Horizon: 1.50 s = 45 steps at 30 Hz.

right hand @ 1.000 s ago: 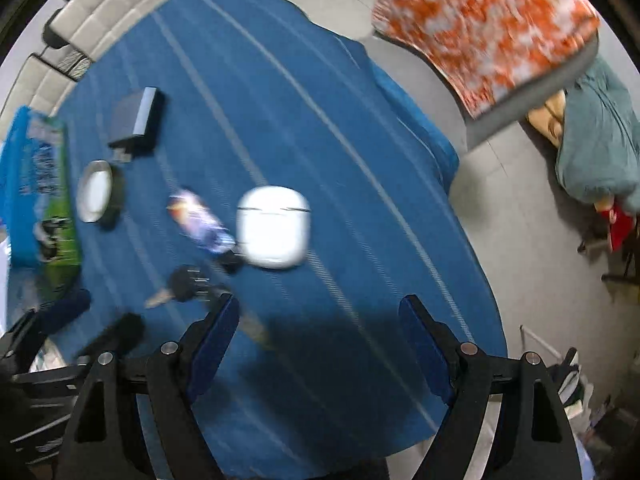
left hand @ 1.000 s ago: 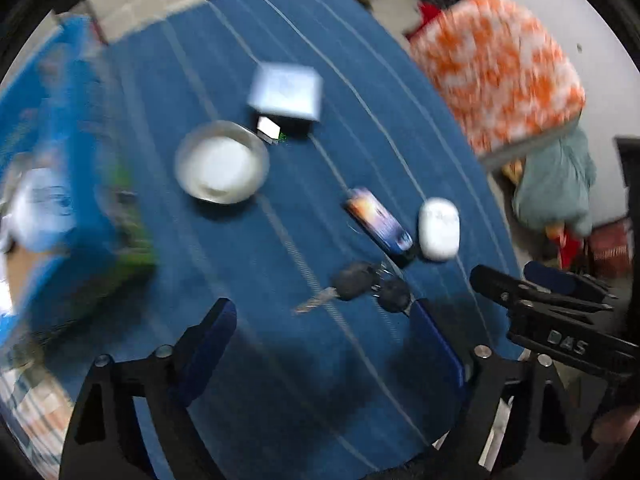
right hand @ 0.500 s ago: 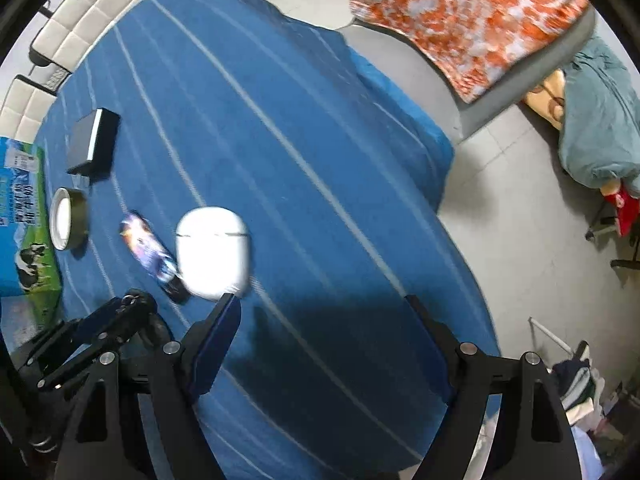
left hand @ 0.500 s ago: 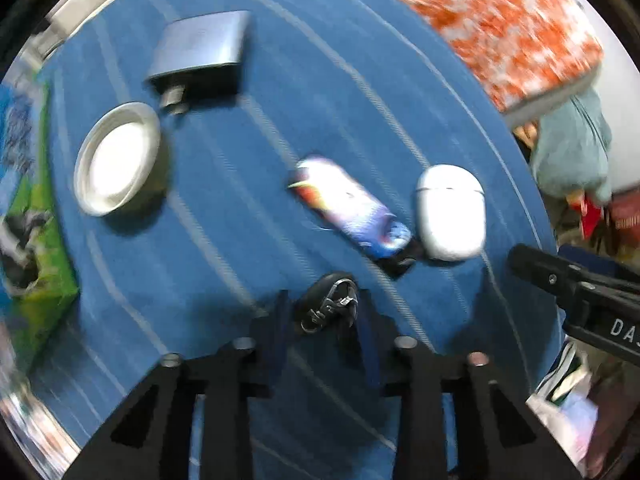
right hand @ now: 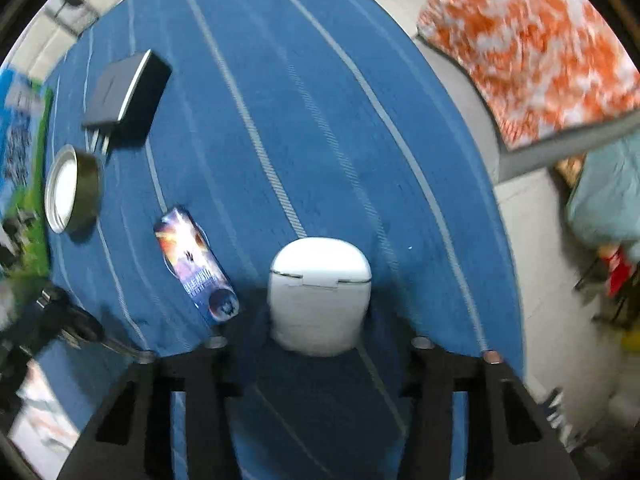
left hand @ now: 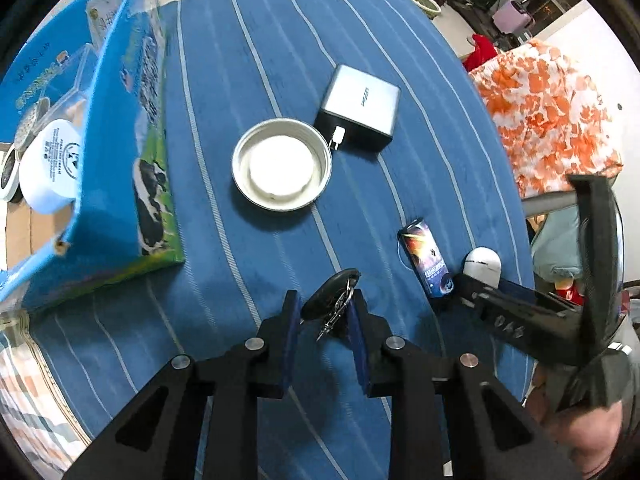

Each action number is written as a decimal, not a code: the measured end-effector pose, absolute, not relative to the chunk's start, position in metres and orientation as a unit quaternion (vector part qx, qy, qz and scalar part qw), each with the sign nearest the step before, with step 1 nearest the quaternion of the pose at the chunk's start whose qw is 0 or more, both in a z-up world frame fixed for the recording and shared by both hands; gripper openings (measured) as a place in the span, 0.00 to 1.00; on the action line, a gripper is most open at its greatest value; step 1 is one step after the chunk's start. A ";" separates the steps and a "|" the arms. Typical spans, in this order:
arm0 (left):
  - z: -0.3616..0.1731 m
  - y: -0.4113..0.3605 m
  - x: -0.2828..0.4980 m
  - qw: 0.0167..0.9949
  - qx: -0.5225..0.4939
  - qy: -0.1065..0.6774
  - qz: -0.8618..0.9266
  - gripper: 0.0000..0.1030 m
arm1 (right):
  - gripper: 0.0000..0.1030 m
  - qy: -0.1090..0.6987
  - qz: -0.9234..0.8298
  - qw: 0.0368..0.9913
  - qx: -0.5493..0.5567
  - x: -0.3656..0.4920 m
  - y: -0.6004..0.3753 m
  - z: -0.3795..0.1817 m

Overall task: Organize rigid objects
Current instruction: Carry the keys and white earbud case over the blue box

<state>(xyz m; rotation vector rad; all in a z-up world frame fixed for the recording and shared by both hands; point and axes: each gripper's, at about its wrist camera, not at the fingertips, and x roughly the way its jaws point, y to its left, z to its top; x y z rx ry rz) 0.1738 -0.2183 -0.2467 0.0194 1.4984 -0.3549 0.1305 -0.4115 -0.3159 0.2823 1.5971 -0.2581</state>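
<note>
My left gripper (left hand: 325, 312) is shut on a black key fob with a key ring (left hand: 330, 298) and holds it above the blue striped tablecloth (left hand: 360, 60). A round tin with a white lid (left hand: 282, 164), a grey charger block (left hand: 360, 108), a colourful small box (left hand: 427, 263) and a white earbud case (left hand: 482, 266) lie on the cloth. In the right wrist view the white earbud case (right hand: 318, 294) lies just ahead of my right gripper, whose fingertips are out of view; its arms stand wide apart. The colourful box (right hand: 196, 264) lies to the case's left.
An open blue milk carton box (left hand: 120, 152) with a white tub (left hand: 50, 172) inside stands at the left. An orange-and-white cushion (right hand: 532, 44) sits off the table's right edge. The right gripper's body (left hand: 540, 312) shows at the right in the left wrist view.
My left gripper closed on the key fob and lifted it off the cloth. My right gripper moved up to the white earbud case, which now lies between its arms.
</note>
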 end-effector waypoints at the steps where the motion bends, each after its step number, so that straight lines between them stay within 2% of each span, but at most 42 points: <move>1: -0.245 -0.218 0.174 0.719 0.008 0.676 -0.160 0.20 | 0.47 0.712 -0.112 0.684 0.116 0.130 -0.408 -0.316; 10: -0.210 -0.205 0.175 0.738 -0.010 0.650 -0.181 0.20 | 0.47 0.701 -0.102 0.698 0.103 0.118 -0.397 -0.282; 22: -0.104 -0.142 0.179 0.801 -0.070 0.563 -0.189 0.20 | 0.47 0.615 -0.004 0.780 0.116 0.157 -0.313 -0.137; 29: -0.063 -0.053 0.178 0.835 -0.096 0.530 -0.114 0.20 | 0.47 0.586 0.092 0.798 0.106 0.181 -0.210 -0.088; 37: -0.064 0.042 0.180 0.850 -0.104 0.515 -0.020 0.20 | 0.47 0.576 0.130 0.804 0.067 0.196 -0.113 -0.073; 45: -0.082 0.087 0.188 0.844 -0.108 0.526 0.000 0.20 | 0.47 0.589 0.113 0.800 0.035 0.214 -0.068 -0.090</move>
